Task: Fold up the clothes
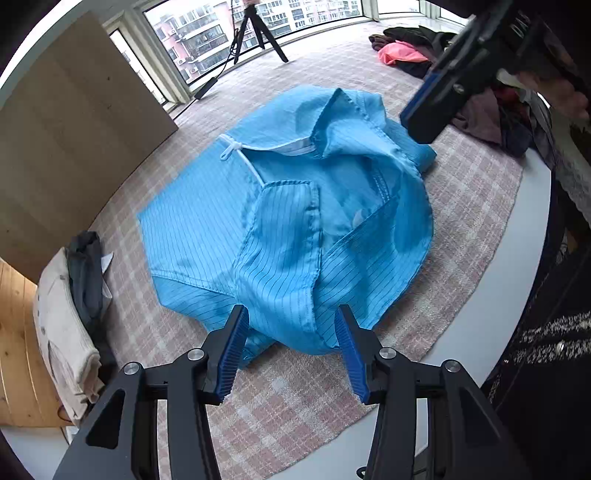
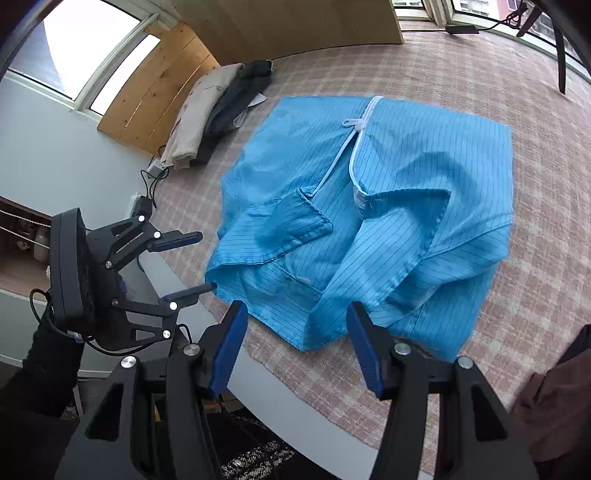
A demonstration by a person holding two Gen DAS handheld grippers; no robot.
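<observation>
White round desk [image 1: 532, 236] carries a pink-and-cream checked woven mat [image 1: 295, 398], covering most of it. Blue pinstriped zip-front jacket [image 1: 280, 229] lies crumpled in the middle of the mat, partly folded; white zipper [image 2: 351, 147] half open, collar flaps turned up, one sleeve lying across the body. Left of the jacket in the left wrist view, at the mat's edge: folded beige garment [image 1: 62, 332] with a dark grey garment [image 1: 86, 273] stacked beside it, touching. Beyond the jacket, far side of the mat: heap of dark clothes with a pink garment [image 1: 400, 53] on it. Black tripod [image 1: 255, 33] stands on the floor by the window beyond the jacket.

Left tongs [image 1: 291, 347] wide open, blue pads either side of the jacket's near hem, nothing gripped; in the right wrist view one lower fingertip sits right at the jacket edge, contact unclear. Right tongs [image 2: 297, 347] wide open as well, empty, hovering over the jacket's near corner at the mat edge.
</observation>
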